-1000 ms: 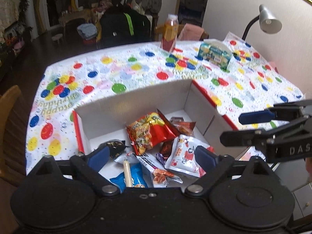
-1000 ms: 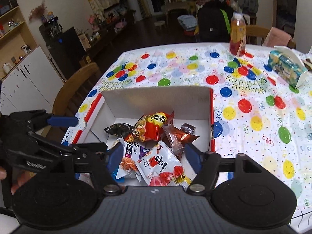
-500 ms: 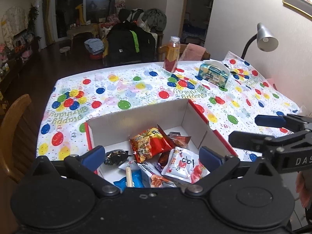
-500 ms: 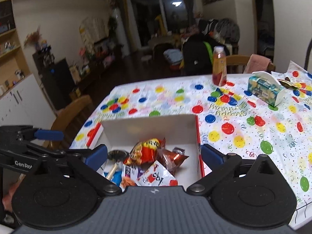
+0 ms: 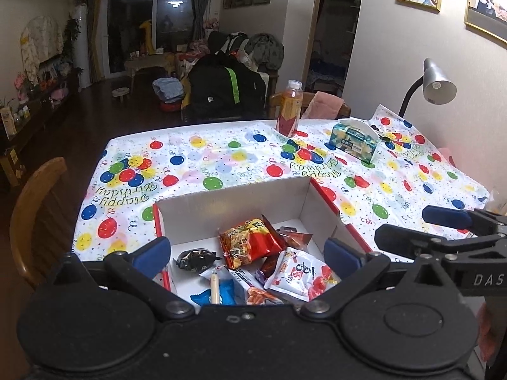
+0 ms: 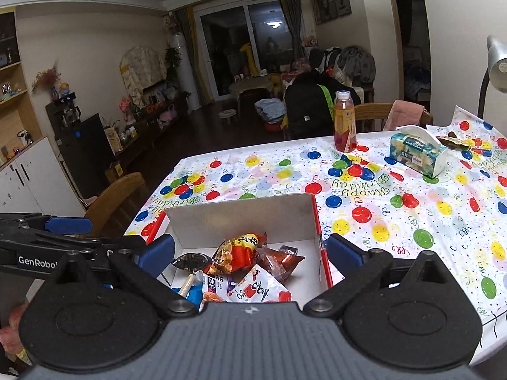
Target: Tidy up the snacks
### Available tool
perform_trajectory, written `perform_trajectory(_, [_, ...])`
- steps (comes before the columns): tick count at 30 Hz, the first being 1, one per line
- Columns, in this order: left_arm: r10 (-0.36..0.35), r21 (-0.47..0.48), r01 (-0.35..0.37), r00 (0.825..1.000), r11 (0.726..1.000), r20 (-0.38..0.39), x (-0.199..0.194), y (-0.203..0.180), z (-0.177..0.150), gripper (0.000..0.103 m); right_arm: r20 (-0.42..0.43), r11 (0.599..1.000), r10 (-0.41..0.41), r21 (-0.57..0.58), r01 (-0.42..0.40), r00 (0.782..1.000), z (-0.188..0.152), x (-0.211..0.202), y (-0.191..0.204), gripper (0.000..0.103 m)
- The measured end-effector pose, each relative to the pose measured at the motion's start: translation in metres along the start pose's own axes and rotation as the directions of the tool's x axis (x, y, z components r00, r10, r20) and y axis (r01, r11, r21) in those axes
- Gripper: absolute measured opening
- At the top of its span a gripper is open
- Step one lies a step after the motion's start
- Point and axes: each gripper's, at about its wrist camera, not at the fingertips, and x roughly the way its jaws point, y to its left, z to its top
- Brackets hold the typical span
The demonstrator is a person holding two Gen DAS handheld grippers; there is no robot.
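- While both claws hang above the near edge of the box (image 5: pixel 234 202), the left gripper (image 5: pixel 247 255) is spread wide, holding nothing.
- Right gripper (image 6: pixel 250 250): also spread wide, empty.
- Snacks lie loose inside box: red-orange bag (image 5: pixel 250 242), white packet (image 5: pixel 298 274), black wrapper (image 5: pixel 195 258).
- Box sits on balloon tablecloth (image 5: pixel 221 158).

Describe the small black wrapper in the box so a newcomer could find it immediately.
Start at the white cardboard box on the balloon tablecloth. The black wrapper lies on its floor, left of the orange-red snack bag. It is the only dark, crinkled, shiny packet there.
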Motion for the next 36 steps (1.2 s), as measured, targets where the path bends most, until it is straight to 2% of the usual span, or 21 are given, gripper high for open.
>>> perform_trajectory(8, [0.001,-0.034,-0.001,1.000,0.999,-0.001,-0.003,0.004,-0.003,0.103,0.012,0.999,-0.028,0.016,0.027,1.000,-0.005,-0.007,0.000,0.103])
perform_trajectory(14, [0.015,-0.046,-0.015,1.000,0.999,-0.006,-0.005,0.005,-0.005,0.103,-0.019,0.999,-0.052,0.005,0.052,0.998,-0.007,-0.006,0.005,0.103])
perform_trajectory(25, [0.028,-0.048,-0.029,0.999,0.998,-0.014,-0.007,0.007,-0.006,0.103,-0.016,0.998,-0.059,0.030,0.060,0.998,-0.009,-0.007,0.005,0.103])
perform_trajectory(36, [0.027,-0.049,-0.027,1.000,0.998,-0.010,-0.008,0.009,-0.006,0.103,-0.015,0.999,-0.032,0.026,0.033,0.999,-0.009,-0.008,0.010,0.103])
